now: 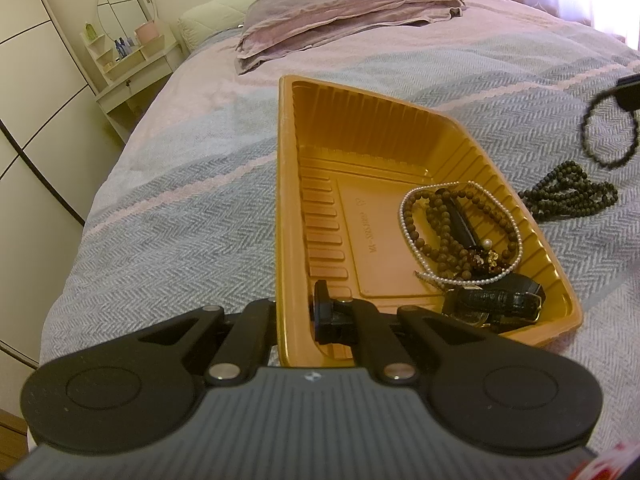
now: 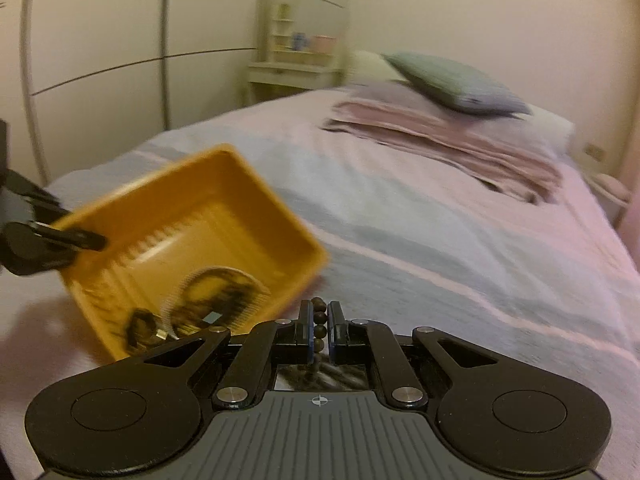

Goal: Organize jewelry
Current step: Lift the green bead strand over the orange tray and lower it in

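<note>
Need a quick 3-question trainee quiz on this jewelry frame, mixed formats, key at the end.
1. True or false: the left gripper is clamped on the rim of the orange ribbed plastic tray.
2. What does the right gripper hold? A) white pearl strand B) dark bead bracelet C) black leather strap
3. Fill in: a bunch of dark beaded strands lies on the ____, outside the tray.

Key:
1. True; its jaws are shut on the near rim.
2. B; the dark bead bracelet sits between the pads. The white pearl strand and black leather strap lie in the tray.
3. Bedspread.
</note>
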Tool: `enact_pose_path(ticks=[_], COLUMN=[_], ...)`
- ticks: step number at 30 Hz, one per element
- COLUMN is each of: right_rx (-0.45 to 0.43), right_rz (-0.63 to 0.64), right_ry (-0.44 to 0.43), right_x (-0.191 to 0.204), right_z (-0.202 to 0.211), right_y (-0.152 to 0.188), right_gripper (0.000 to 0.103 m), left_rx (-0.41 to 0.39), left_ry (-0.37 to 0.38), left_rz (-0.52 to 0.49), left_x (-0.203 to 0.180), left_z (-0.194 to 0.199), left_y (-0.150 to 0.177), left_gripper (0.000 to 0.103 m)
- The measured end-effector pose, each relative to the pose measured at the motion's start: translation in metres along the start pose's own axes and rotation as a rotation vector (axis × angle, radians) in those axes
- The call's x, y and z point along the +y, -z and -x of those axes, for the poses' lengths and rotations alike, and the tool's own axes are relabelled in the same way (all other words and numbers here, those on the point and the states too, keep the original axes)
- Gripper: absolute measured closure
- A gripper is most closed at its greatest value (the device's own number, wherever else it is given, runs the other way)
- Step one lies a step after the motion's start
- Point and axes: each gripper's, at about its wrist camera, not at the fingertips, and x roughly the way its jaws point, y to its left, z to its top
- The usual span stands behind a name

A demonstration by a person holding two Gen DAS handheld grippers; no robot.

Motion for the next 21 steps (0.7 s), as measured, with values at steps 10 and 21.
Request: enact_pose_path(ticks=[10, 21], right_rx=[-0.01, 0.019], right_rz=[0.066, 0.057], right_ry=[-0.131, -0.173], right_x=[0.062, 0.074], right_z=[-0.047, -0.075], right_y=[-0.028, -0.034], right_gripper=[0.096, 0.096], left_rx=[0.002, 0.003], left_ry=[0.006, 0.01], left_rz=[0.007, 0.008], left_x=[0.001, 0.003], left_z=[-0.002, -0.003], left_y=[0.002, 0.002], left_gripper=[0.1, 0.1])
